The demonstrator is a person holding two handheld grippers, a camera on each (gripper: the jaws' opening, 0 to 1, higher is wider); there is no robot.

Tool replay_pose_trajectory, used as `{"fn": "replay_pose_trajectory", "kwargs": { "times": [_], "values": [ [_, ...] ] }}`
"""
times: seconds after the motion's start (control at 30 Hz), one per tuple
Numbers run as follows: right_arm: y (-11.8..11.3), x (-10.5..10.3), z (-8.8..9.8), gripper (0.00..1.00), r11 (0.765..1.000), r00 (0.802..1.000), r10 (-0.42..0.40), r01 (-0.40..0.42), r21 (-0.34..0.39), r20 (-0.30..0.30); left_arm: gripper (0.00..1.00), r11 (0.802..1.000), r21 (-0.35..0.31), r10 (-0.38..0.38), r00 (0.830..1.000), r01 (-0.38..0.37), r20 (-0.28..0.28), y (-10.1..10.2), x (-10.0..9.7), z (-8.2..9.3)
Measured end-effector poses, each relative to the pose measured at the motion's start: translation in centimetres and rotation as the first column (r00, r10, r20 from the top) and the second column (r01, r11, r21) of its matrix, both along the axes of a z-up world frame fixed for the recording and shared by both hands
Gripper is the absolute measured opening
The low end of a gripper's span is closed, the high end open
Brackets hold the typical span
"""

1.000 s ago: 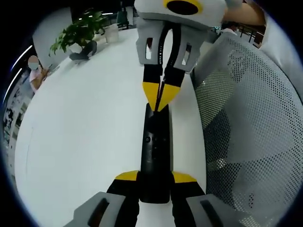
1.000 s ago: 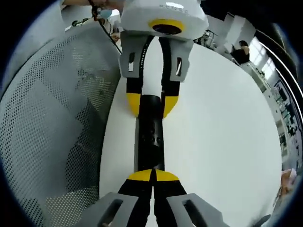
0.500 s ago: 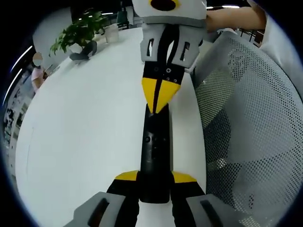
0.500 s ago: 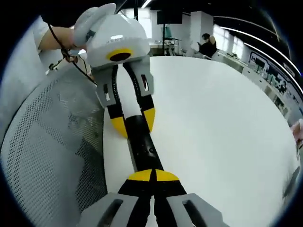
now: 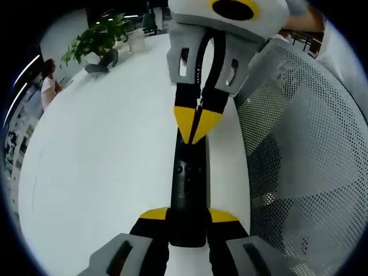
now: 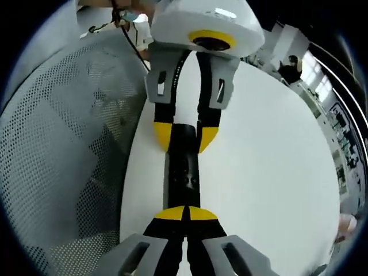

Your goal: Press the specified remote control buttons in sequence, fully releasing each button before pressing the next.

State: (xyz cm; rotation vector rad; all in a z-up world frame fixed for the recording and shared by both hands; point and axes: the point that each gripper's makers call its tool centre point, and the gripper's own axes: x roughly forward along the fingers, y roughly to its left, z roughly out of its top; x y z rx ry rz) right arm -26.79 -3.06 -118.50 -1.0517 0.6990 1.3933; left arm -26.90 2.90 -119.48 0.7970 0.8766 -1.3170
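Observation:
A slim black remote control [image 5: 187,178] lies lengthwise on the white table [image 5: 103,155], close to the table's edge. My left gripper [image 5: 188,215] is shut on its near end, one yellow tip on each side. My right gripper [image 5: 195,127] comes down from the top of the left gripper view, shut, with its joined yellow tips on the remote's far end. In the right gripper view the remote [image 6: 184,172] runs from my right gripper [image 6: 185,214], shut with its tips on the remote's top face, up to the left gripper [image 6: 185,137] clamping the other end.
A grey mesh chair back [image 5: 299,144] stands against the table edge beside the remote, and it appears as the mesh chair [image 6: 57,144] in the right gripper view. A potted plant [image 5: 98,40] sits at the far end of the table. A person [image 5: 47,86] is far off.
Half a second ago the right gripper was tilted up off the remote. It has come back down, tips on the remote's end as one second ago. The left gripper has held still.

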Motion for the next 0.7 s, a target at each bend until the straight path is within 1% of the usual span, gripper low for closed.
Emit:
{"fn": "replay_pose_trajectory", "kwargs": {
  "times": [0.1,0.17,0.2,0.27,0.3,0.33,0.37,0.4,0.5,0.6,0.67,0.7],
  "values": [
    [-0.02,0.1,-0.01,0.0,1.0,1.0,-0.015,0.015,0.007,-0.013,0.22,1.0,0.002,-0.004,1.0,0.004,-0.002,0.0,0.03,0.0],
    [-0.03,0.15,0.07,0.0,0.995,0.995,-0.078,0.082,0.06,-0.061,0.22,1.0,0.004,-0.005,1.0,0.005,-0.001,-0.01,0.04,0.0],
    [-0.08,0.21,0.18,0.0,0.988,0.988,-0.119,0.127,0.091,-0.096,0.22,1.0,0.004,-0.004,1.0,0.004,0.0,-0.02,0.04,-0.01],
    [-0.15,0.2,0.26,0.0,0.977,0.977,-0.157,0.175,0.124,-0.141,0.22,1.0,0.002,-0.002,1.0,0.002,0.0,-0.02,0.04,-0.01],
    [-0.14,0.04,0.32,0.0,0.967,0.967,-0.184,0.21,0.144,-0.174,0.22,1.0,0.001,-0.001,1.0,0.001,0.0,-0.02,0.04,0.0],
    [-0.21,0.2,0.32,0.04,0.96,0.962,-0.208,0.235,0.149,-0.176,0.22,1.0,0.001,-0.001,1.0,0.001,0.0,-0.02,0.04,0.0],
    [-0.25,0.24,0.35,0.06,0.962,0.965,-0.202,0.228,0.15,-0.166,0.22,1.0,0.001,-0.001,1.0,0.001,0.0,-0.01,0.04,0.0],
    [-0.27,0.14,0.31,0.07,0.966,0.968,-0.192,0.216,0.145,-0.16,0.22,1.0,0.0,-0.001,1.0,0.001,0.0,-0.01,0.04,0.0],
    [-0.19,0.18,0.2,0.06,0.973,0.977,-0.168,0.185,0.135,-0.13,0.23,1.0,-0.002,0.0,1.0,0.0,-0.001,-0.01,0.04,0.0],
    [0.0,0.31,0.26,0.07,0.976,0.979,-0.157,0.174,0.134,-0.127,0.23,1.0,-0.007,0.002,1.0,-0.002,-0.001,-0.01,0.03,0.0],
    [0.08,-0.03,0.17,0.05,0.984,0.984,-0.119,0.135,0.118,-0.136,0.23,1.0,-0.013,0.004,1.0,-0.004,-0.002,-0.01,0.03,0.01],
    [0.07,0.05,0.16,0.05,0.988,0.988,-0.1,0.112,0.107,-0.113,0.23,1.0,-0.017,0.005,1.0,-0.005,-0.002,0.0,0.04,0.01]
  ]
}}
